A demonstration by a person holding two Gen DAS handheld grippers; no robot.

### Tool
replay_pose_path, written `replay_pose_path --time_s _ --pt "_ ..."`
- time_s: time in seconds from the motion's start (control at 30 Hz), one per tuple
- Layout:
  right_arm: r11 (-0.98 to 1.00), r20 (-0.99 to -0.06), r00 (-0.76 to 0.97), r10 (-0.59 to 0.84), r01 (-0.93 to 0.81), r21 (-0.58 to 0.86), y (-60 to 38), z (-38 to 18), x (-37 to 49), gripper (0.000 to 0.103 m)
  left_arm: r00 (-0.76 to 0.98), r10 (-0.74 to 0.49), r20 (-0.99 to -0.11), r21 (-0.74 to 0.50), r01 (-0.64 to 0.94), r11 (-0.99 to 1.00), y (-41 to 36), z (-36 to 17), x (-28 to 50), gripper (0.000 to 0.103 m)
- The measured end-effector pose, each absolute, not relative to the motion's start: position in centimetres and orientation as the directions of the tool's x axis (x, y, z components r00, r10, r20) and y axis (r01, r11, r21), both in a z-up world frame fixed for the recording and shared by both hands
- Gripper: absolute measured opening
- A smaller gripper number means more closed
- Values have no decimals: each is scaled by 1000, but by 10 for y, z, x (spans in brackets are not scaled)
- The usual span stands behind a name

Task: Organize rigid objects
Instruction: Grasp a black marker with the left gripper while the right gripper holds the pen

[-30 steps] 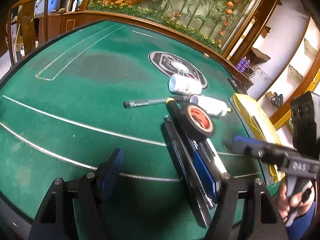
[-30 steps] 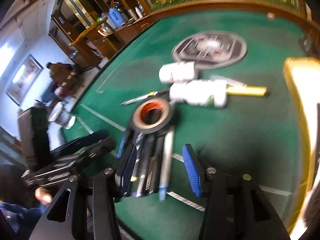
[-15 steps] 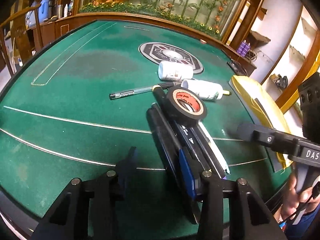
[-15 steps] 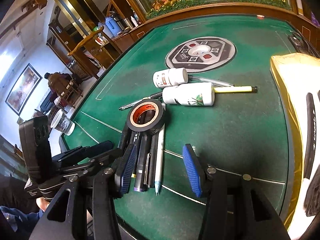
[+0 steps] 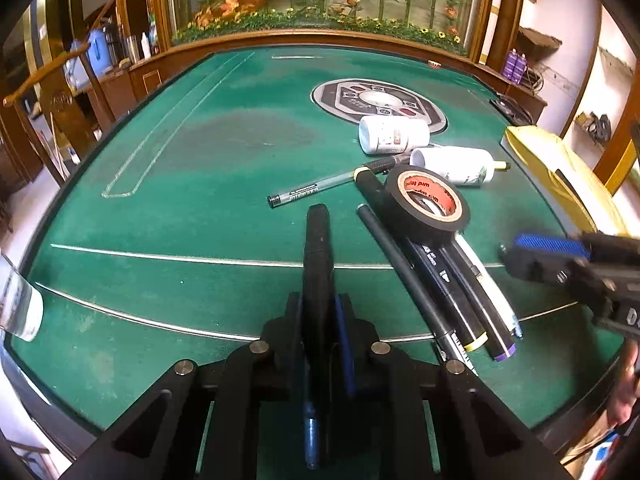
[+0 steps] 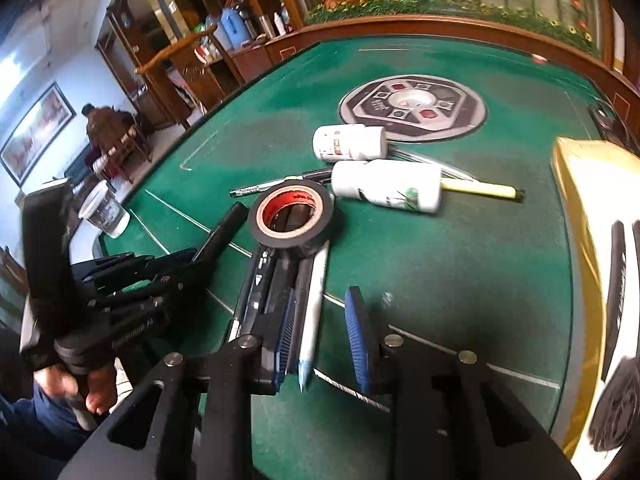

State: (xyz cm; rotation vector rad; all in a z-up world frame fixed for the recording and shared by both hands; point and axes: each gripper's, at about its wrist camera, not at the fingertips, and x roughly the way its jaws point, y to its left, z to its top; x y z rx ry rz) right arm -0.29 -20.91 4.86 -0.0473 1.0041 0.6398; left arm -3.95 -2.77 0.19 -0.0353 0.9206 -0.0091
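Observation:
My left gripper [image 5: 318, 320] is shut on a black marker [image 5: 317, 240] and holds it off the green table, away from the pile. It also shows in the right wrist view [image 6: 192, 264]. A roll of black tape [image 5: 424, 204] rests on several pens and markers [image 5: 452, 280]. Two white bottles [image 5: 394, 134] [image 5: 454, 166] lie on their sides behind the tape. My right gripper [image 6: 320, 332] is open, its fingers on either side of a white pen [image 6: 314, 300] at the pile's near end.
A yellow tray [image 6: 576, 216] at the right holds black markers [image 6: 616, 280]. A clear pen [image 5: 316, 190] and a yellow pen [image 6: 480, 190] lie by the bottles. A plastic cup [image 6: 105, 210] stands at the table's left edge. A round emblem [image 5: 378, 100] marks the centre.
My left gripper has closed on the black marker and pulled it left, away from the pile. My right gripper has moved in over the white pen.

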Motion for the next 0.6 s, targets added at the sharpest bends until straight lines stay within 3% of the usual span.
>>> replay_pose_path --time_s 0.23,0.5,0.53,0.6 --pt "837 -833 355 425 -505 211 -194 33 17 25 611 -38 -791 -46 2 999 -26 3 -41 17" --pt "825 -859 423 290 -565 1 -165 28 22 23 612 -44 -790 -60 -6 998 -24 3 -38 17" --pt "826 -858 422 293 -564 5 -168 28 21 21 612 -47 -789 -62 -4 998 -24 3 -38 17" --pt "832 -851 432 300 -554 13 -178 28 18 8 615 -55 -787 -73 -5 997 -22 3 -39 17"
